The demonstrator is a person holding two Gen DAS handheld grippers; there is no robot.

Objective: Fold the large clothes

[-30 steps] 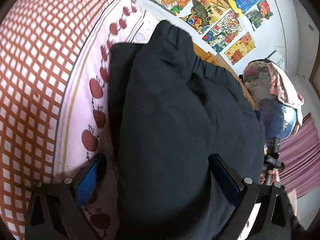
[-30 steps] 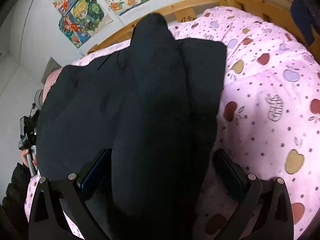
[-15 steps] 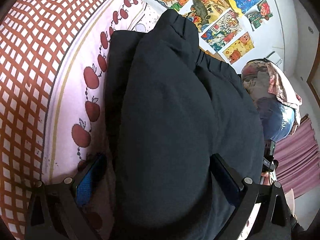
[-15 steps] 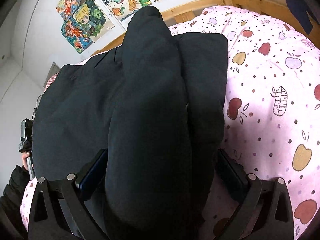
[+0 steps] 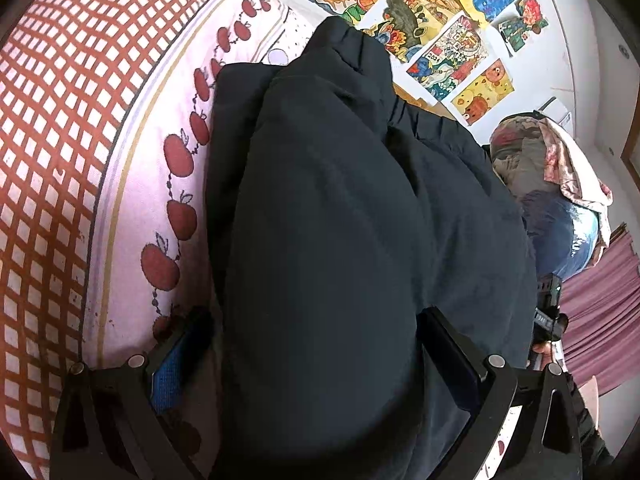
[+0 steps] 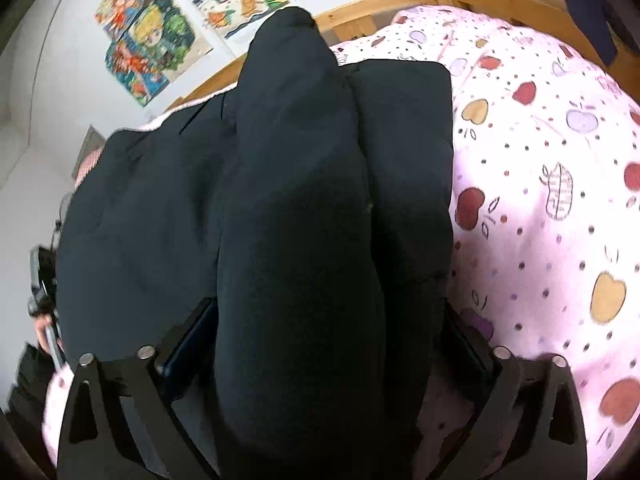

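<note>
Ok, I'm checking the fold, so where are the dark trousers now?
The dark trousers lie on the pink apple-print bedspread, a raised fold of them running between each hand-held gripper's fingers in both wrist views.

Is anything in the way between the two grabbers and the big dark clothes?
Nothing visible. The dark garment already bulges between the left gripper fingers, and the same with the right gripper.
</note>
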